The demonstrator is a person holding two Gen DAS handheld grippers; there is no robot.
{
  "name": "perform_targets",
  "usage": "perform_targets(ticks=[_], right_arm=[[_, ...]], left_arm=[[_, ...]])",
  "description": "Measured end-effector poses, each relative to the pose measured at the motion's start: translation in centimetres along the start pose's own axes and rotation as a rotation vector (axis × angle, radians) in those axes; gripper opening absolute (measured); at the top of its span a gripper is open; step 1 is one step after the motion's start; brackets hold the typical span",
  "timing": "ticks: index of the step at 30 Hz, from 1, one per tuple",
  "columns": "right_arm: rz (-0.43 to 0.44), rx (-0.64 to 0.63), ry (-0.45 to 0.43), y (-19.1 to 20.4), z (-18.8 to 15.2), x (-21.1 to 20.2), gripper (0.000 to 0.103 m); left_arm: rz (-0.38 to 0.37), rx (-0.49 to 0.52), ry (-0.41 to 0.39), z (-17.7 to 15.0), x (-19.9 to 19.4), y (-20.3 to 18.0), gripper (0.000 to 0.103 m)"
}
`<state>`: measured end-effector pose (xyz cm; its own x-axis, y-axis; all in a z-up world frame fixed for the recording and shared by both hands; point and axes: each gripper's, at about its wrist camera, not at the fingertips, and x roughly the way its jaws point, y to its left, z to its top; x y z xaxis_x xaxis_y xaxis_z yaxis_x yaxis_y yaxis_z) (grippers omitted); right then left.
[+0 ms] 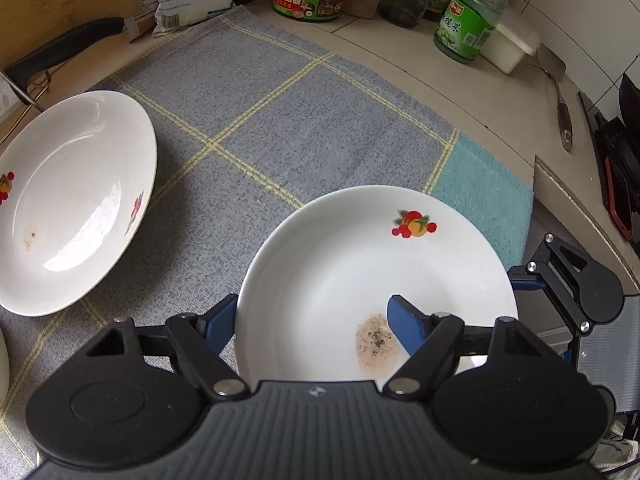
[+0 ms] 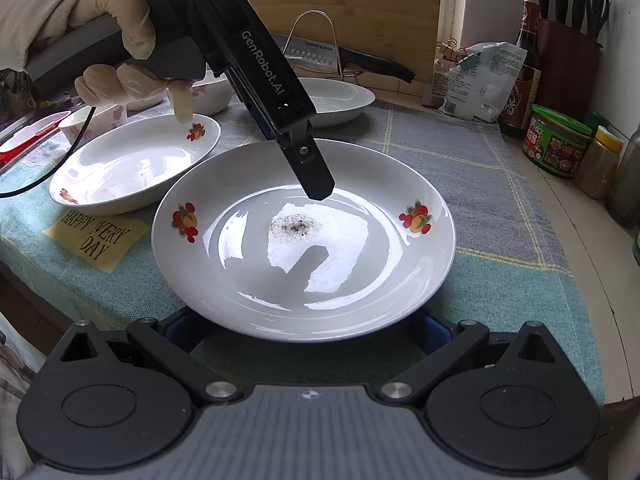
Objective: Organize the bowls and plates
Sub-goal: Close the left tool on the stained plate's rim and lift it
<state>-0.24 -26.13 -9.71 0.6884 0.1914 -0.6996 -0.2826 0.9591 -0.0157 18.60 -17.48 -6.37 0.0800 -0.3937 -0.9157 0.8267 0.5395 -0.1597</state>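
Fingers (image 1: 404, 322) of the left gripper (image 1: 312, 316) straddle the soiled plate's (image 2: 304, 240) rim — apart, not clamped; right gripper (image 2: 304, 330) likewise spread beneath its near edge — second plate (image 1: 72, 200) sits apart.

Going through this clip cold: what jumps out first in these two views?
A white fruit-patterned plate fills the centre of both views, with a brownish speckled smear in its well. The left gripper straddles its rim, one blue finger inside and the other outside, while the right gripper sits open at the opposite edge. More matching plates lie behind on the checked blue cloth.
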Motion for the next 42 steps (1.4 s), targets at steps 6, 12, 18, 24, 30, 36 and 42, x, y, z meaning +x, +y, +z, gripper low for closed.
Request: perform_targets(ticks=[6,12,18,24,30,36,42], right_arm=[[0.031,-0.027,-0.007,-0.3,0.1,0.1,0.103],[0.054,-0.046,-0.015,-0.6,0.0,0.2,0.103],[0.064,-0.05,-0.014,-0.7,0.1,0.2,0.103],[0.06,-0.045,-0.013,-0.8,-0.1,0.0,0.103],[0.058,-0.05,-0.001,-0.8,0.3,0.3,0.103],[0.051,-0.055,0.013,-0.5,0.5,0.4,0.103],[0.039,-0.053,0.027,-0.4,0.7,0.4,0.103]], left_arm=[[-0.005,0.012,0.027,0.3,0.1,0.1,0.078],[-0.005,0.007,0.042,0.5,0.6,0.0,0.078],[-0.009,0.005,0.056,0.5,1.1,0.0,0.078],[-0.014,0.003,0.061,0.7,1.6,0.0,0.078],[-0.015,-0.001,0.055,0.7,1.7,0.1,0.077],[-0.019,0.02,0.046,0.5,1.4,0.1,0.076],[-0.02,0.023,0.042,0.5,1.3,0.0,0.076]])
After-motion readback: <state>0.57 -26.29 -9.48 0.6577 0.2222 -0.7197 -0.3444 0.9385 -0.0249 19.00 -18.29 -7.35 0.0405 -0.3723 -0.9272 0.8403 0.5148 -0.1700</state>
